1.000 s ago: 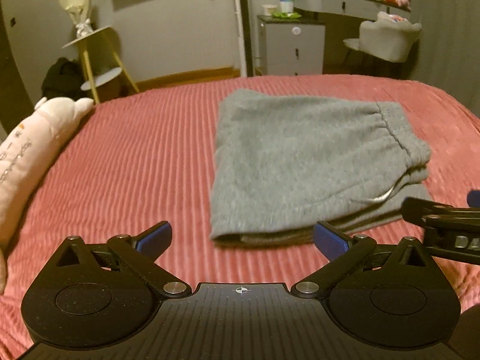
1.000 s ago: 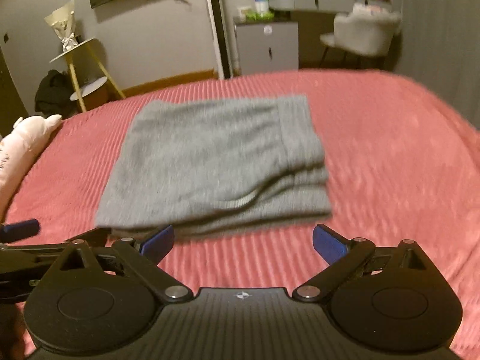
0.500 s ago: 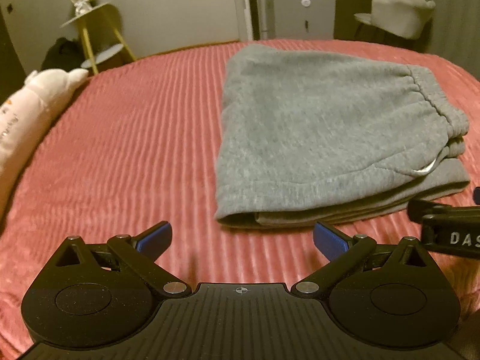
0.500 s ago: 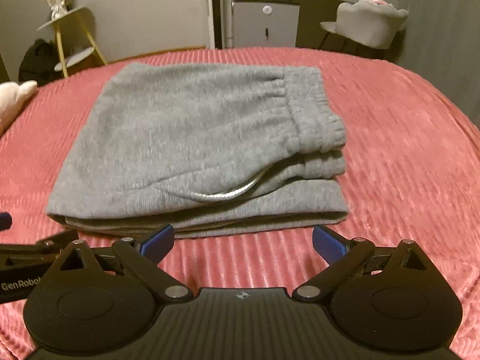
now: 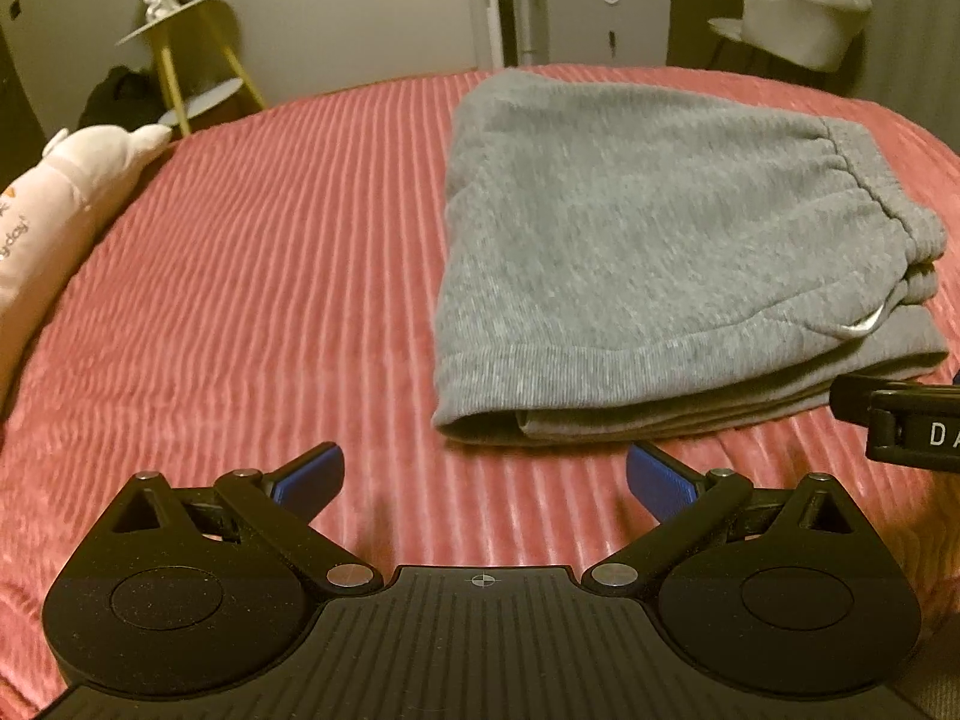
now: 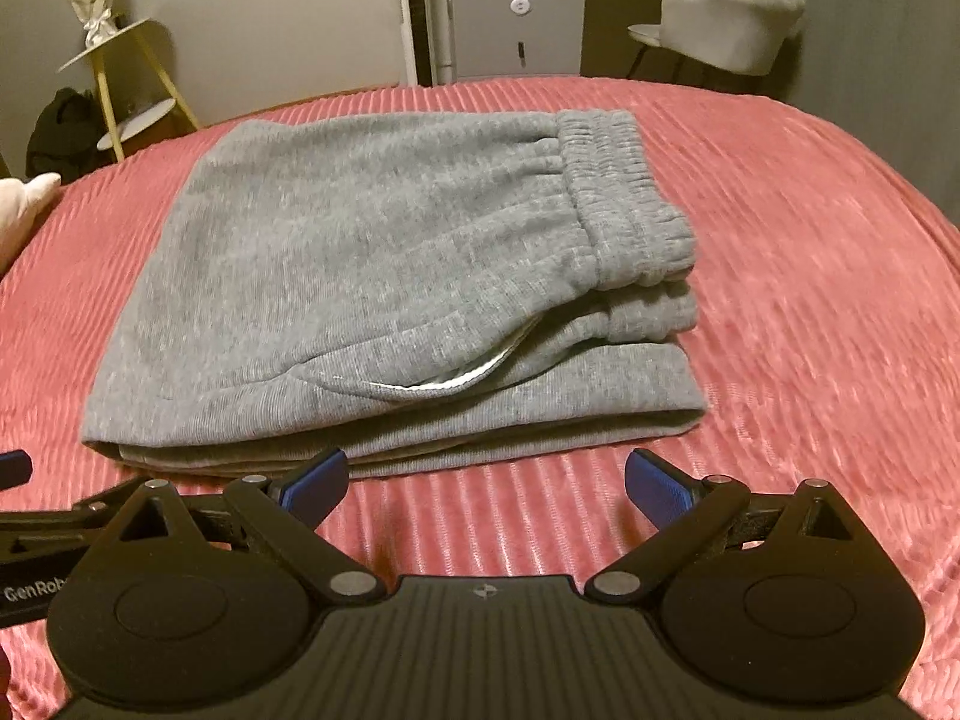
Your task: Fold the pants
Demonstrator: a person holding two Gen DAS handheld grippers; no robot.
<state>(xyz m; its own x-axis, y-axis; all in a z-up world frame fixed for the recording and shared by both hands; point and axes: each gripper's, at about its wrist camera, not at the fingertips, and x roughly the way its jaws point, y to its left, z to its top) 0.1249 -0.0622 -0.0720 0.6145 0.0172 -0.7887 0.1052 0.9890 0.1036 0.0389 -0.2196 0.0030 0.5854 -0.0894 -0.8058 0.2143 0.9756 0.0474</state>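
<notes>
The folded grey fleece pants lie as a layered stack at the centre of the right wrist view and centre right of the left wrist view, on a ribbed pink bedspread with bare cover to the stack's left, right and front. The elastic waistband sits at the stack's right edge, the layered hems along the lower edge. A pale pink plush pillow lies at the left edge. The left gripper and right gripper hover low before the near edge, jaws spread wide and empty.
</notes>
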